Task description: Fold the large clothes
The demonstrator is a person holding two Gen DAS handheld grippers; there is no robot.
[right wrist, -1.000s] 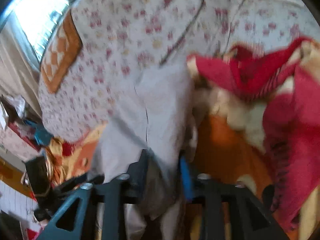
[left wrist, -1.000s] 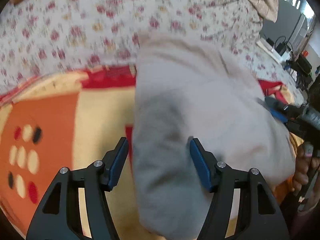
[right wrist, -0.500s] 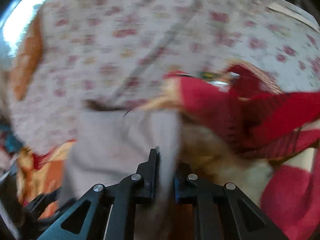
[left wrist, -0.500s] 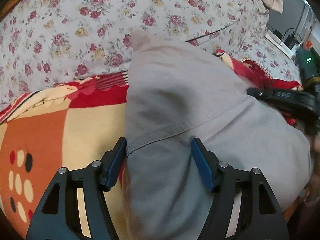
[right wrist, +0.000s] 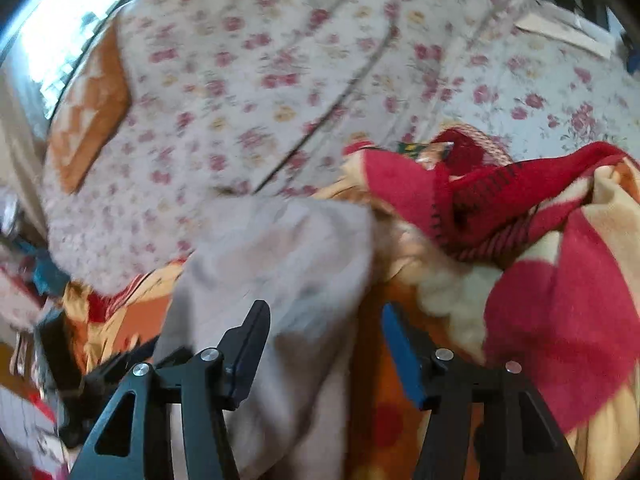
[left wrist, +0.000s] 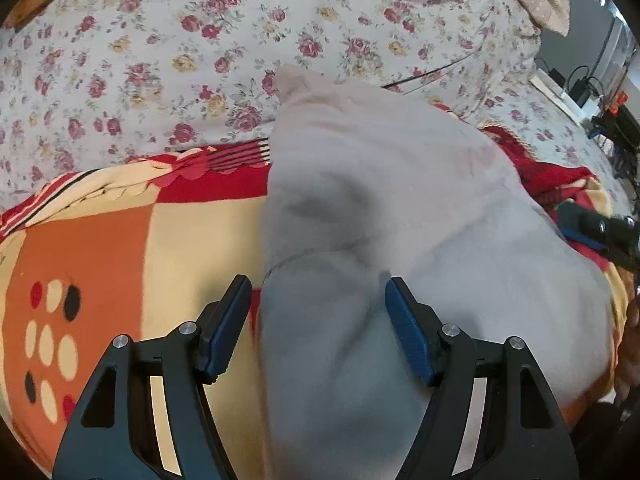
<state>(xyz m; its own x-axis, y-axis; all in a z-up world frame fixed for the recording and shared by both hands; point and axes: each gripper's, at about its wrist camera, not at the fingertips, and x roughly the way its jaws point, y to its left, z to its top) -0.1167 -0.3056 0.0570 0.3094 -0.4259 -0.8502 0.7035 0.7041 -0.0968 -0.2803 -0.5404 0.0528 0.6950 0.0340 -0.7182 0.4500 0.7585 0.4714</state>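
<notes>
Floral bedsheet (left wrist: 168,52) lies bare beyond grey garment (left wrist: 380,208), tongs (left wrist: 316,312) spread.

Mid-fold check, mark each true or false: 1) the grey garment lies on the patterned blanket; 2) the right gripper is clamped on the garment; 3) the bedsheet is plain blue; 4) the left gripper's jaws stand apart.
1) True: the grey garment lies on the patterned blanket.
2) False: the right gripper has just opened; cloth lies between its jaws, unclamped.
3) False: the bedsheet is floral.
4) True: the left gripper is open over the garment.
</notes>
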